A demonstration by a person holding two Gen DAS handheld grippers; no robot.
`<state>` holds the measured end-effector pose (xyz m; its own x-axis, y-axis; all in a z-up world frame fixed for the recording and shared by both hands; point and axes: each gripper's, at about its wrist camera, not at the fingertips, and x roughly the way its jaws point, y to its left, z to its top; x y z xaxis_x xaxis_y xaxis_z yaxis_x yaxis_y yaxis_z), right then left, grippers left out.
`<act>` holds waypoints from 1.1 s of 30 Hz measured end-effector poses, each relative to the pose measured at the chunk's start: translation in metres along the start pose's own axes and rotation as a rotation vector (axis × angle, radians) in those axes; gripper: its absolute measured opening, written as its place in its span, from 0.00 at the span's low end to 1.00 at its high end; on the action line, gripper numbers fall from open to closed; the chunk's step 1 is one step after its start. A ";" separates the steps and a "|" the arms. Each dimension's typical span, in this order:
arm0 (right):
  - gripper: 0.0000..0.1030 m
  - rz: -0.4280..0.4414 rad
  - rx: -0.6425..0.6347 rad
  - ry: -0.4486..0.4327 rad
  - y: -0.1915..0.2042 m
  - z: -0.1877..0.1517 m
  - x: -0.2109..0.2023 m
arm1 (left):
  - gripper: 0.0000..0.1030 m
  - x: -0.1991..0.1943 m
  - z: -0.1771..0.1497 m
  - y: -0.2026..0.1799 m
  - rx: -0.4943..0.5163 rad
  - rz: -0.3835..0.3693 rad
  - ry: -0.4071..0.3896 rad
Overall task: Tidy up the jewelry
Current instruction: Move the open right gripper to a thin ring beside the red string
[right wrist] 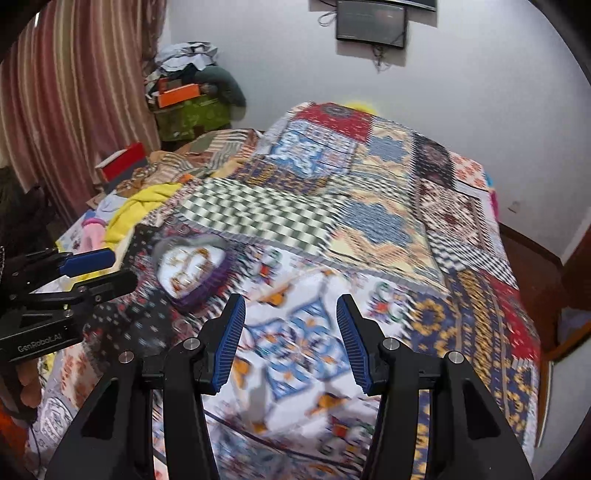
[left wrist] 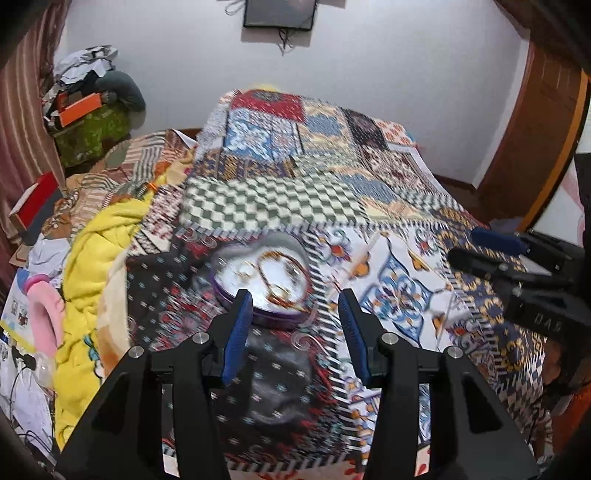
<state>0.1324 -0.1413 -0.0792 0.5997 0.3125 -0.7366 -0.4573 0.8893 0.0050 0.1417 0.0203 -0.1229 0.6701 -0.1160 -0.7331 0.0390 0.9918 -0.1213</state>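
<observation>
The left hand-held gripper stands with its blue-padded jaws wide apart and nothing between them, poised at the lower centre of its frame directly short of the heart-shaped jewelry box. The left pad overlaps the near rim of the box in the picture; whether it touches cannot be determined. The box lies open-topped on the bed, its pale lining showing gold-coloured chains and rings, blurred by motion and not separable into single pieces. The placement suggests the box serves as the sorting receptacle, set within reach of both tools. The right hand-held gripper is likewise spread open and empty, hovering over the white-and-blue patch of the bedspread, with the box to the left of centre in its frame, apart from the jaws. Each tool appears in the other's view at the frame edge. The judgement is that the left tool is positioned to engage the box or its contents, while the right waits beside it. The surface is a patchwork bedspread, busy in pattern, against which fine chains would be hard to find. A yellow blanket lies crumpled at the left edge. The room shows a white wall, striped curtain at upper left, a wall-mounted screen at top, and piled belongings in the corner.
</observation>
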 end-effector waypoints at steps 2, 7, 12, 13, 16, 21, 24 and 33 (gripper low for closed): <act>0.46 -0.017 0.005 0.018 -0.010 -0.008 -0.001 | 0.46 0.007 -0.005 -0.008 0.009 -0.020 0.029; 0.46 -0.033 0.022 0.078 -0.028 -0.028 0.007 | 0.46 0.028 -0.016 -0.028 0.036 -0.052 0.094; 0.46 -0.026 0.043 0.132 -0.039 -0.045 0.017 | 0.46 0.054 -0.024 -0.042 0.044 -0.099 0.162; 0.46 -0.023 0.047 0.138 -0.041 -0.048 0.018 | 0.46 0.059 -0.024 -0.045 0.049 -0.102 0.171; 0.46 -0.019 0.058 0.158 -0.046 -0.053 0.024 | 0.46 0.073 -0.025 -0.052 0.065 -0.114 0.195; 0.46 0.030 0.079 0.205 -0.051 -0.054 0.041 | 0.46 0.092 -0.022 -0.057 0.072 -0.115 0.210; 0.46 0.062 0.069 0.242 -0.049 -0.056 0.053 | 0.46 0.099 -0.020 -0.059 0.082 -0.119 0.213; 0.46 0.126 -0.009 0.316 -0.034 -0.047 0.079 | 0.40 0.113 -0.015 -0.065 0.143 -0.117 0.205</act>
<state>0.1639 -0.1625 -0.1694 0.3056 0.3000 -0.9037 -0.5221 0.8465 0.1044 0.2035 -0.0576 -0.2080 0.4913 -0.2239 -0.8417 0.2208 0.9668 -0.1283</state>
